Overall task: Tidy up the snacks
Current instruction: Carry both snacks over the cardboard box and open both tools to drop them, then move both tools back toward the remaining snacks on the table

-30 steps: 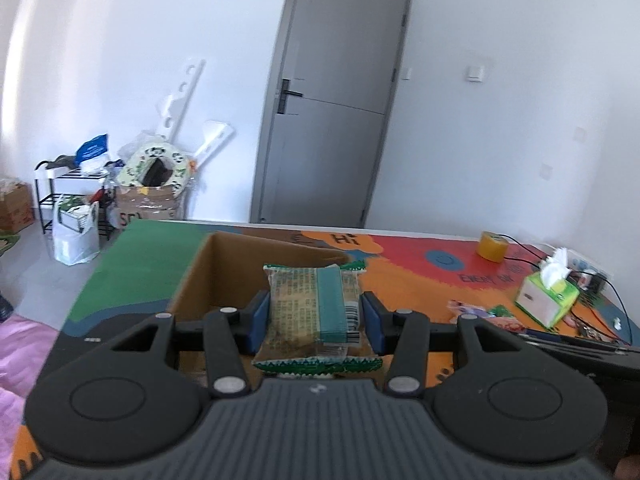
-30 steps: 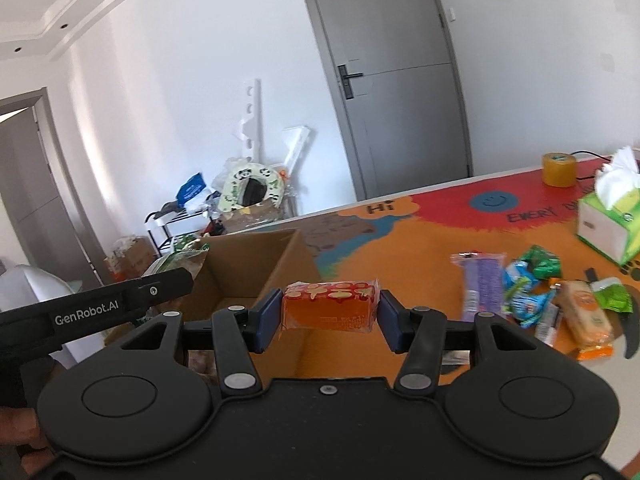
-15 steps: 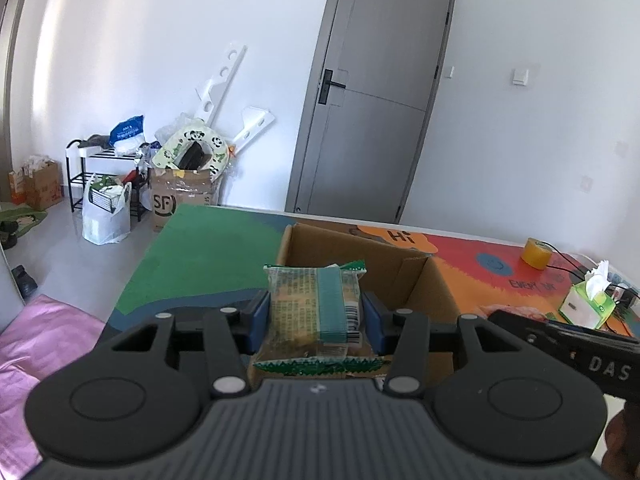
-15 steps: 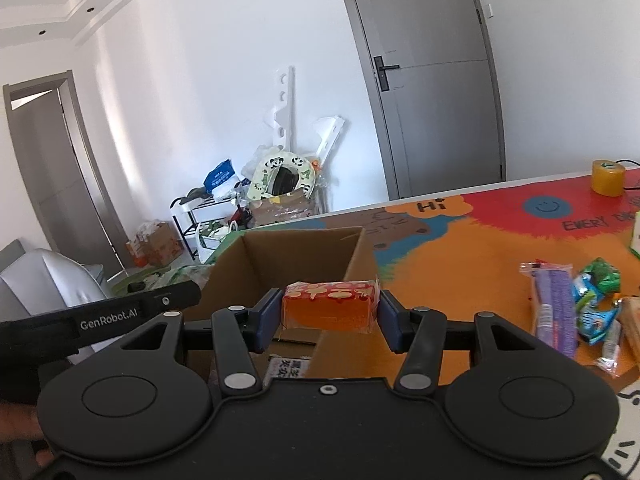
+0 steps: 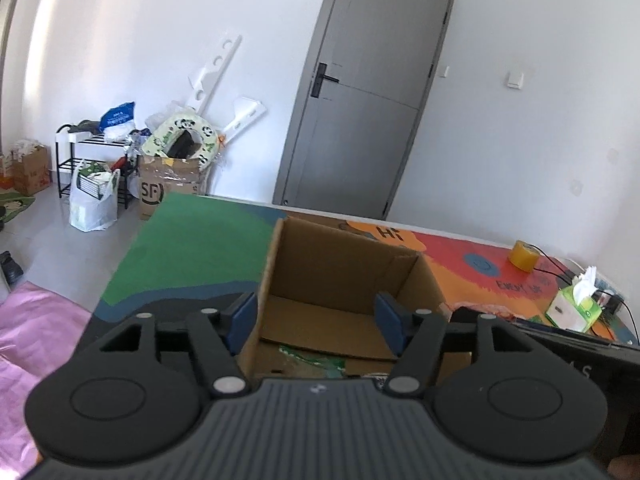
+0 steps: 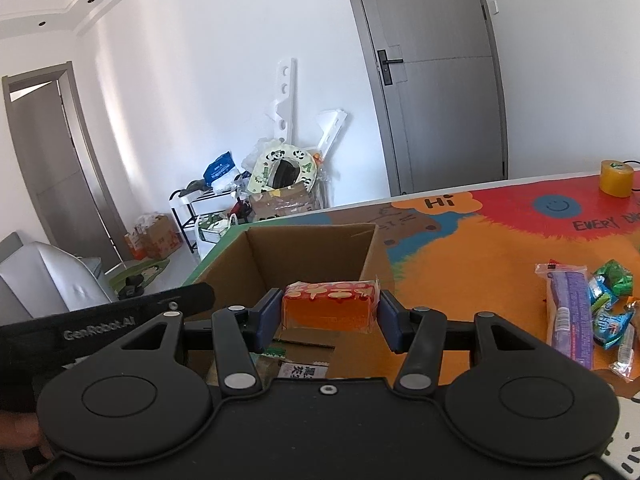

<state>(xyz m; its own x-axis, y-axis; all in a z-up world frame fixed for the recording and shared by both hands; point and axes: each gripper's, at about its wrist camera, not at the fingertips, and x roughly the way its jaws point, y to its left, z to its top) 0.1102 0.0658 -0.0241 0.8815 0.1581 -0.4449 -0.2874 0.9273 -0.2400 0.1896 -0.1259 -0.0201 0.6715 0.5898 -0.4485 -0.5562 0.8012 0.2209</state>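
The left claw [image 5: 316, 322], jaws just spread and empty, hangs over the cardboard box [image 5: 340, 264]; its green packet [image 5: 312, 360] lies inside. The right claw [image 6: 328, 314] grips the orange packet [image 6: 330, 308] above the box. More snacks [image 6: 580, 312] wait toward the table's right edge. Readable: "GenRobot.AI", "Hi".

Orange snack pack [image 6: 330, 310] – brown box [image 6: 312, 248].

A green-edged snack packet [image 5: 312, 361] lies flat in the open cardboard box [image 5: 344, 264]; an orange pack [image 6: 330, 310] hangs above.
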